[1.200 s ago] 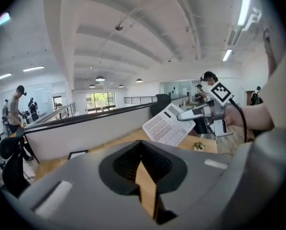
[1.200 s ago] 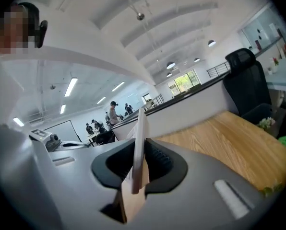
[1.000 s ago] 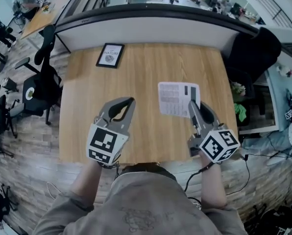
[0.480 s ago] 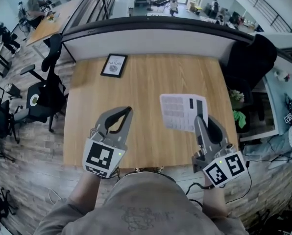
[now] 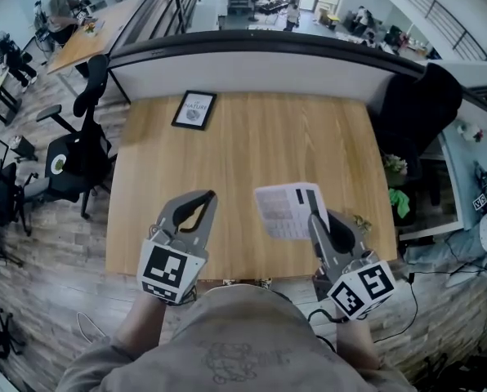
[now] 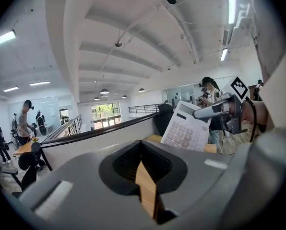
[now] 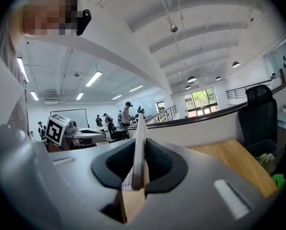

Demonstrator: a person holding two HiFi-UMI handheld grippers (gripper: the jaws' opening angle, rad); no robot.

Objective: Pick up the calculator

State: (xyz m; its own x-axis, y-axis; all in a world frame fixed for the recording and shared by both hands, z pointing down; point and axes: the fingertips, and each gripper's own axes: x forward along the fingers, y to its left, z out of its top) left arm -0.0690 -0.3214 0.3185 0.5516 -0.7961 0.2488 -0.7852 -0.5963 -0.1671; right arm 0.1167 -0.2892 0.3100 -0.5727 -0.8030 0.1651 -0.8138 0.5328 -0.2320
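A light wooden table [image 5: 252, 145] stands against a curved white partition [image 5: 260, 60] topped by a dark rail, with a small framed picture [image 5: 194, 109] lying near its far left corner. A black office chair [image 5: 76, 145] sits on the grey plank floor [image 5: 31, 251] at the left, and a second chair [image 5: 419, 100] at the right. Overhead a white beamed ceiling [image 6: 133, 37] carries strip lights [image 6: 1, 40], and daylight comes through far windows [image 6: 104, 115].
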